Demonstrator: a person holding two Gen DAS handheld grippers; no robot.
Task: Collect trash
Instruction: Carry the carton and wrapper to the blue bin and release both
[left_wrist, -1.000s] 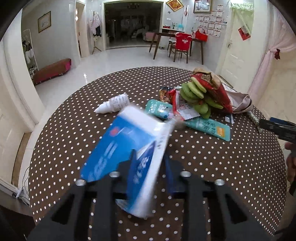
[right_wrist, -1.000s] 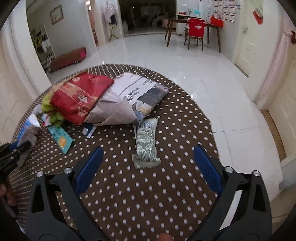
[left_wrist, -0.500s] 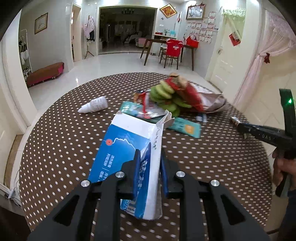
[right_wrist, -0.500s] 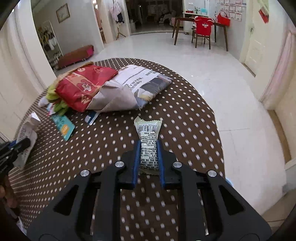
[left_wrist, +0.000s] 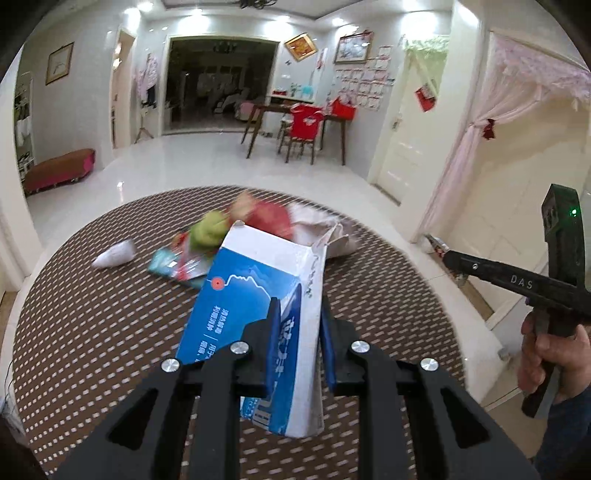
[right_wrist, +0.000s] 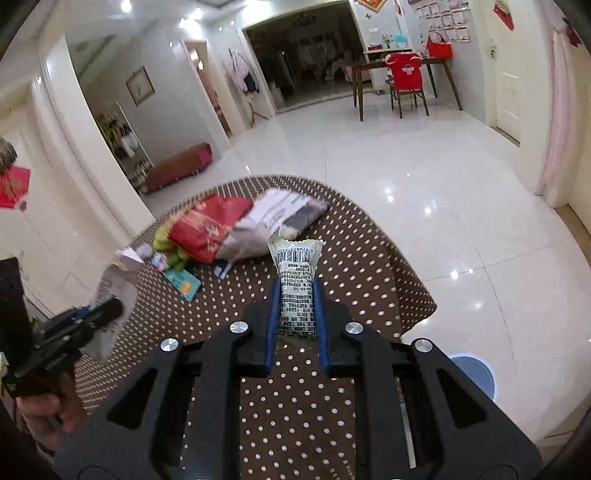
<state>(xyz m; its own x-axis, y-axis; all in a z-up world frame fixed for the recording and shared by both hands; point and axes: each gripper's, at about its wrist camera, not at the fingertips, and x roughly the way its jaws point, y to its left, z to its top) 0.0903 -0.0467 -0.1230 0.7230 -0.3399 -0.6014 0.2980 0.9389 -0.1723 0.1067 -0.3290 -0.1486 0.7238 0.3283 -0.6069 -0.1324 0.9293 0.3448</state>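
Polka-dot worktop carries a trash pile at 11 o'clock. Left hand-held gripper is clamped on a blue-white carton, raised above the worktop. Right hand-held gripper is clamped on a printed wrapper, also raised.

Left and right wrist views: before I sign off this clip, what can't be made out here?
- Left wrist view: the pile of wrappers is motion-blurred; the box held in the left gripper hides its near part.
- Left wrist view: the right gripper tip and what it holds are too small to read.
- Right wrist view: the blue bin is partly hidden by the right gripper frame holding the packet.
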